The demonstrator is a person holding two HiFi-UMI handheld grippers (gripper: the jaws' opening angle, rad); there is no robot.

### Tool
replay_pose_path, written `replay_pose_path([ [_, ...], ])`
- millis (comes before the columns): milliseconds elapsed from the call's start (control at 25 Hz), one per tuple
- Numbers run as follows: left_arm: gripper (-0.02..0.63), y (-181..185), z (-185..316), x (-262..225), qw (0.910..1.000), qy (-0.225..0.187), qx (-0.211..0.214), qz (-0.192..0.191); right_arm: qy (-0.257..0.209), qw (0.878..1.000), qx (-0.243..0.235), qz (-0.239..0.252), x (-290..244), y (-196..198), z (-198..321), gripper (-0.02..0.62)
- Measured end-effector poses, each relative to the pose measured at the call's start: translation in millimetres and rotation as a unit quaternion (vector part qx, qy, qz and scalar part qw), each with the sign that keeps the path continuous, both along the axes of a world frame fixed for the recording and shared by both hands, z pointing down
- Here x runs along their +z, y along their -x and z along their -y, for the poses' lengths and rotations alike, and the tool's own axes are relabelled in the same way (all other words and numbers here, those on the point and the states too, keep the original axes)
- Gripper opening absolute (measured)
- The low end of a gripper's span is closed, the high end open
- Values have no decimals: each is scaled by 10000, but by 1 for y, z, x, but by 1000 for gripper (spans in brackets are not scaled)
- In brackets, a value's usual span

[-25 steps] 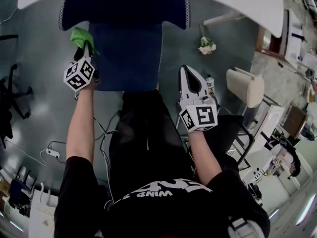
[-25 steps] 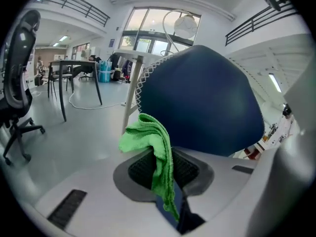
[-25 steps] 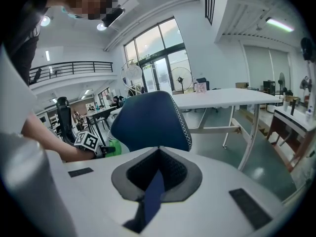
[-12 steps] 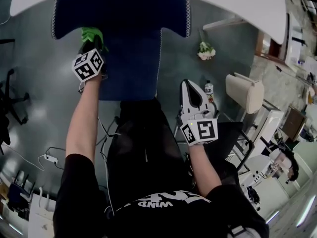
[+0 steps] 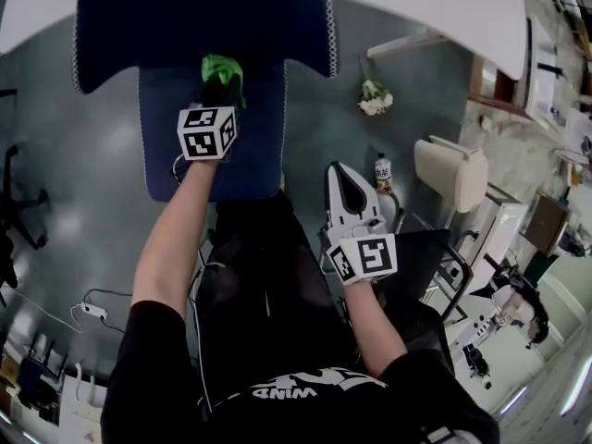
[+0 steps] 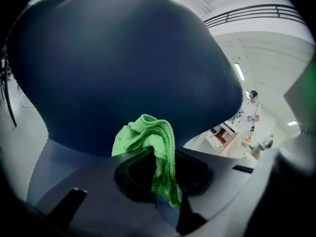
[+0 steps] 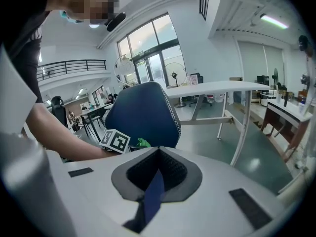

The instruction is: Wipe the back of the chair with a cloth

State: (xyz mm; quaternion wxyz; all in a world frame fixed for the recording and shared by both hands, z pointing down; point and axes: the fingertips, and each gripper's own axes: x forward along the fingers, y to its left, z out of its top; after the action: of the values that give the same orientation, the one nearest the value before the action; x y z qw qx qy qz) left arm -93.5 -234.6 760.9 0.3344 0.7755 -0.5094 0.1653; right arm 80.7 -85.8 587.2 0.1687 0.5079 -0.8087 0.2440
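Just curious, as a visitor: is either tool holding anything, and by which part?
The left gripper grips the green cloth by a bunched fold; the right gripper, jaws together, holds nothing.

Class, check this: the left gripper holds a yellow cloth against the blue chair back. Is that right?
Not quite: the cloth is green, not yellow. The left gripper view shows the left gripper holding it against the blue chair back.
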Motion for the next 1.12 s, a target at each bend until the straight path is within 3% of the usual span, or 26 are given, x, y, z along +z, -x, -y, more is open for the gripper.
replay_pose_path([
  [280,69,-74,-8,-11,9968,-69,727,-312,22,10000,85,30,1,-11,0,-5],
  [440,70,-89,-14,-31,9952,-95,796,-562,-7,9999,137,98,0,-10,2,-5],
  [800,71,-38,-32,-85,9985,-72,104,-530,-291,9993,97,232,-40,-2,9,-5],
  [1120,71,3,-67,-200,9975,-426,-287,-492,-415,9977,14,535,-106,-5,7,-5],
])
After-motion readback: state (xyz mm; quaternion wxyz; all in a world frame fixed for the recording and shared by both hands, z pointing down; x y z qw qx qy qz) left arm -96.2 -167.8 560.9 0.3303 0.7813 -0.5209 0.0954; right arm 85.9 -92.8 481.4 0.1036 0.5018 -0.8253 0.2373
